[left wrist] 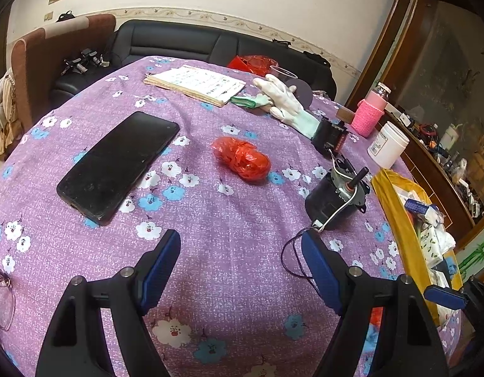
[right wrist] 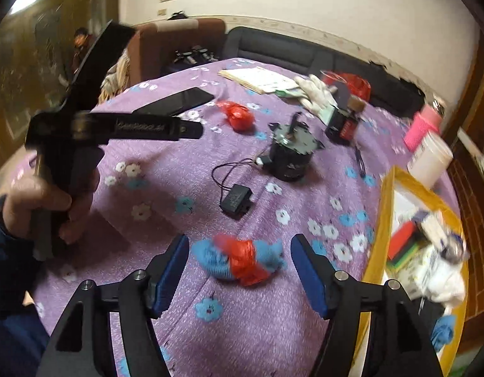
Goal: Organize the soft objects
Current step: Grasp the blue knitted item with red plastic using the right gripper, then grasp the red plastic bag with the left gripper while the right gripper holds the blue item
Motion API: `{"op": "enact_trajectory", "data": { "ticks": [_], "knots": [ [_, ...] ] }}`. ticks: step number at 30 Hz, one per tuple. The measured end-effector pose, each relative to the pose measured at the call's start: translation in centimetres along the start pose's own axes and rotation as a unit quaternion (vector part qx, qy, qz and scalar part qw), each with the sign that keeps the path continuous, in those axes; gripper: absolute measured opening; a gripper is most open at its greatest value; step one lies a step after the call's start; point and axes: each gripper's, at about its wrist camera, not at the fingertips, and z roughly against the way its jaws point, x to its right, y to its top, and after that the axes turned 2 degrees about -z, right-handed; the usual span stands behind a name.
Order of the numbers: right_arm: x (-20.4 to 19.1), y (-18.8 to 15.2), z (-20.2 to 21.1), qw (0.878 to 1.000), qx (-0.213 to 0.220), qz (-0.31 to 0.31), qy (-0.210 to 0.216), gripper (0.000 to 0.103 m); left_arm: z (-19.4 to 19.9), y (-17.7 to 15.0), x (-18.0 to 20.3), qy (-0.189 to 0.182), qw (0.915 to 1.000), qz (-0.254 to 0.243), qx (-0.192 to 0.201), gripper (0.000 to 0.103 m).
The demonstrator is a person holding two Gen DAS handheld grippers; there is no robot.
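Blue sock bundle (right wrist: pixel 239 260) wrapped in red plastic is lying on the purple flowered tablecloth (right wrist: pixel 185 323), right between the blue pads of the right gripper (right wrist: pixel 239 271), but the jaws are spread wide with gaps both sides, so nothing's pinched. Yellow box (right wrist: pixel 383 220) sits at 3 o'clock from it, black motor (right wrist: pixel 289 157) up at 12. Left gripper (left wrist: pixel 241 265) is also released, hovering over bare cloth, with a red plastic wad (left wrist: pixel 242 158) at 12 and a phone (left wrist: pixel 116 163) around 10.

Home living room, sofa (left wrist: pixel 179 42), floral tablecloth (left wrist: pixel 229 220)
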Motion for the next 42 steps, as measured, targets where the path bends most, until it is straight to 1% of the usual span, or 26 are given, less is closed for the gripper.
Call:
{"op": "enact_trajectory", "data": {
  "ticks": [1, 2, 4, 5, 8, 10, 11, 12, 13, 15, 17, 20, 22, 24, 25, 26, 28, 31, 33, 36, 38, 39, 40, 41, 42],
  "knots": [
    [0.4, -0.1, -0.2, 1.000, -0.007, -0.017, 0.004, 0.072, 0.0, 0.0, 0.0, 0.000, 1.0000, 0.000, 0.000, 0.078],
    [1.1, -0.2, -0.5, 0.999, -0.022, -0.049, 0.012, 0.072, 0.0, 0.0, 0.0, 0.001, 1.0000, 0.000, 0.000, 0.078],
    [2.4, -0.6, -1.4, 0.992, -0.050, -0.112, 0.040, 0.072, 0.1, 0.0, -0.1, 0.002, 1.0000, 0.003, 0.000, 0.078],
    [3.0, -0.8, -1.9, 0.987, -0.056, -0.138, 0.055, 0.071, 0.0, 0.0, -0.2, 0.002, 1.0000, 0.004, 0.000, 0.078],
    [2.7, -1.0, -2.6, 0.986, -0.054, -0.149, 0.054, 0.070, -0.1, 0.0, -0.2, 0.003, 1.0000, 0.004, -0.001, 0.078],
    [2.4, -0.9, -3.5, 0.985, -0.059, -0.152, 0.051, 0.064, -0.1, -0.1, -0.1, 0.004, 1.0000, 0.002, 0.000, 0.078],
    [2.2, -0.8, -4.2, 0.984, -0.069, -0.155, 0.049, 0.057, -0.1, -0.1, -0.1, 0.005, 1.0000, 0.002, 0.000, 0.078],
    [2.3, -0.8, -4.7, 0.984, -0.074, -0.157, 0.050, 0.053, -0.1, -0.1, -0.1, 0.005, 1.0000, 0.002, 0.000, 0.078],
    [2.1, -0.7, -5.3, 0.984, -0.073, -0.158, 0.045, 0.051, -0.1, -0.1, -0.2, 0.005, 1.0000, 0.004, 0.000, 0.078],
    [2.1, -0.6, -5.5, 0.985, -0.064, -0.156, 0.039, 0.044, -0.2, 0.0, -0.2, 0.005, 1.0000, 0.005, -0.001, 0.078],
    [2.2, -0.2, -5.3, 0.986, -0.046, -0.158, 0.040, 0.040, -0.2, -0.1, -0.2, 0.006, 1.0000, 0.004, -0.001, 0.078],
    [2.6, 0.5, -4.2, 0.986, -0.006, -0.161, 0.037, 0.039, -0.3, -0.1, -0.1, 0.007, 1.0000, 0.002, -0.001, 0.078],
    [3.2, 1.3, -3.2, 0.984, 0.030, -0.172, 0.026, 0.039, -0.4, -0.1, 0.0, 0.009, 1.0000, -0.001, -0.002, 0.078],
    [3.7, 2.4, -2.5, 0.983, 0.080, -0.164, -0.020, 0.038, -0.7, -0.2, 0.2, 0.008, 0.9999, -0.005, -0.006, 0.078],
    [4.1, 2.8, -2.4, 0.979, 0.112, -0.157, -0.065, 0.038, -0.8, -0.2, 0.3, 0.010, 0.9999, -0.006, -0.006, 0.078],
    [4.5, 2.9, -2.6, 0.975, 0.127, -0.160, -0.085, 0.038, -0.8, -0.2, 0.4, 0.014, 0.9999, -0.009, -0.005, 0.078],
    [5.3, 2.8, -3.3, 0.971, 0.134, -0.175, -0.090, 0.038, -0.8, -0.1, 0.6, 0.020, 0.9997, -0.010, -0.005, 0.078],
    [6.3, 2.0, -4.6, 0.974, 0.112, -0.187, -0.068, 0.038, -1.0, 0.8, 0.7, 0.016, 0.9997, -0.004, -0.015, 0.078],
    [6.8, 1.7, -4.6, 0.973, 0.113, -0.192, -0.060, 0.038, -1.5, 2.0, 0.7, 0.015, 0.9995, 0.007, -0.026, 0.078],
    [6.9, 1.6, -4.5, 0.973, 0.116, -0.194, -0.042, 0.038, -2.7, 4.4, 0.5, -0.005, 0.9988, 0.034, -0.036, 0.078],
    [6.9, 1.4, -4.1, 0.974, 0.121, -0.191, -0.034, 0.038, -4.0, 6.0, 0.2, 0.008, 0.9977, 0.052, -0.043, 0.078],
    [6.7, 1.2, -3.8, 0.974, 0.124, -0.187, -0.032, 0.038, -4.8, 6.8, 0.0, 0.008, 0.9967, 0.065, -0.048, 0.078],
    [6.6, 1.2, -3.8, 0.974, 0.125, -0.186, -0.032, 0.038, -5.5, 7.4, -0.1, 0.005, 0.9962, 0.074, -0.047, 0.076],
    [6.4, 1.2, -3.7, 0.974, 0.128, -0.183, -0.031, 0.038, -6.3, 7.9, -0.2, 0.009, 0.9957, 0.078, -0.049, 0.074],
    [6.4, 1.1, -3.7, 0.974, 0.128, -0.182, -0.030, 0.038, -7.5, 8.5, -0.2, 0.024, 0.9946, 0.081, -0.061, 0.068]
  ]
}}
